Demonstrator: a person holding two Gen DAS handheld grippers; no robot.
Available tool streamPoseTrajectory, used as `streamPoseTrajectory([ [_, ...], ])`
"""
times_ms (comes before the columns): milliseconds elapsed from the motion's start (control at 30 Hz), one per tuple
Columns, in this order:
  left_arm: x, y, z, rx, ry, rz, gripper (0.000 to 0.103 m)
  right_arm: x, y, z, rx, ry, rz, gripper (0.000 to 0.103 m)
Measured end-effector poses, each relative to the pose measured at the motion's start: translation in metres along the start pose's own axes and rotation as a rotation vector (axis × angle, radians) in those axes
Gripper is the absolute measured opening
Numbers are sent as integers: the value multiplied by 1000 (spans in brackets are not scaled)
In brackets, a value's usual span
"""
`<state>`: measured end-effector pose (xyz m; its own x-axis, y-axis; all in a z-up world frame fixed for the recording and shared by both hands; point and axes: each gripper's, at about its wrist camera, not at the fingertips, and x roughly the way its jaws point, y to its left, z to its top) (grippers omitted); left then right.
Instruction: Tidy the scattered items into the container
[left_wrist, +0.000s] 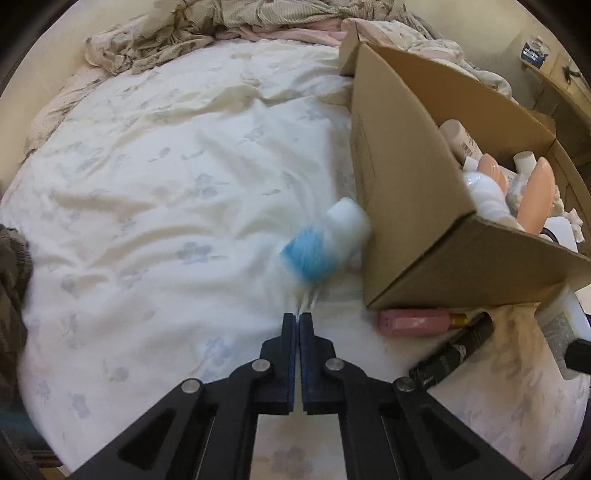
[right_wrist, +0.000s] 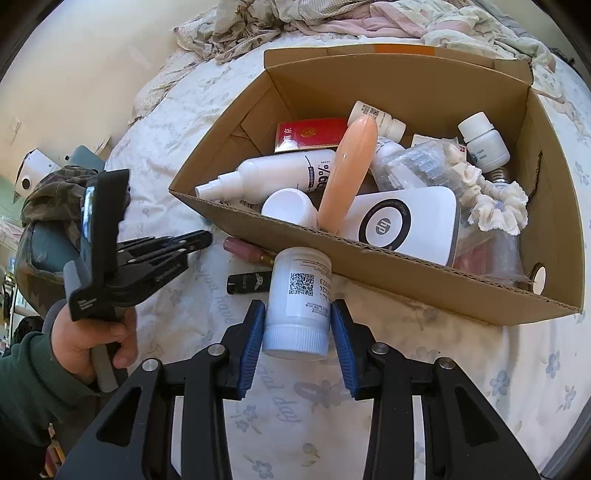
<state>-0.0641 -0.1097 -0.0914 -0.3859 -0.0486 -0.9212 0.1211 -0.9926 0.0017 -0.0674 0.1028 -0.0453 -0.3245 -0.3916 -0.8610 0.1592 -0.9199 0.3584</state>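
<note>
My left gripper is shut with nothing between its blue pads, pointing down at the white floral bedsheet. Just ahead of it a blurred blue-and-white bottle lies against the outer wall of the cardboard box. A pink bottle and a black tube lie by the box's near corner. My right gripper is shut on a white bottle with a QR label, cap toward the camera, held just before the box's front wall. The left gripper shows at the left, held by a hand.
The box holds several items: a white spray bottle, a peach tube, a red packet, a white HP device, a scrunchie. Rumpled bedding lies behind the box. A camouflage cloth sits at the bed's left edge.
</note>
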Motion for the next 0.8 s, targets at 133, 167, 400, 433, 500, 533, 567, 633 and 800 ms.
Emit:
streamPoseTrajectory([
  [133,-21,7,-4,-9,-43,-8,0,-3,3,1,2,-14,18,40],
  [167,-27,8,-4,-9,-54,-16,0,-4,3,1,3,-17,22,40],
  [400,-57,15,0,-11,-73,-57,0,-17,5,3,7,-52,40,40],
  [433,-61,13,-2,-20,-70,-63,0,-20,5,3,6,-55,40,40],
  [500,-60,17,-5,-53,-58,-81,0,-21,4,3,11,-57,41,40],
  [533,-61,17,-7,-62,-59,-84,0,-21,4,3,13,-55,42,40],
  [567,-58,17,-7,-70,-60,-89,0,-20,4,2,14,-52,42,40],
  [633,-48,17,-2,-94,-48,-102,9,-19,4,2,14,-48,40,40],
  [800,-24,15,21,-53,-56,-76,62,-17,5,1,5,-41,33,37],
])
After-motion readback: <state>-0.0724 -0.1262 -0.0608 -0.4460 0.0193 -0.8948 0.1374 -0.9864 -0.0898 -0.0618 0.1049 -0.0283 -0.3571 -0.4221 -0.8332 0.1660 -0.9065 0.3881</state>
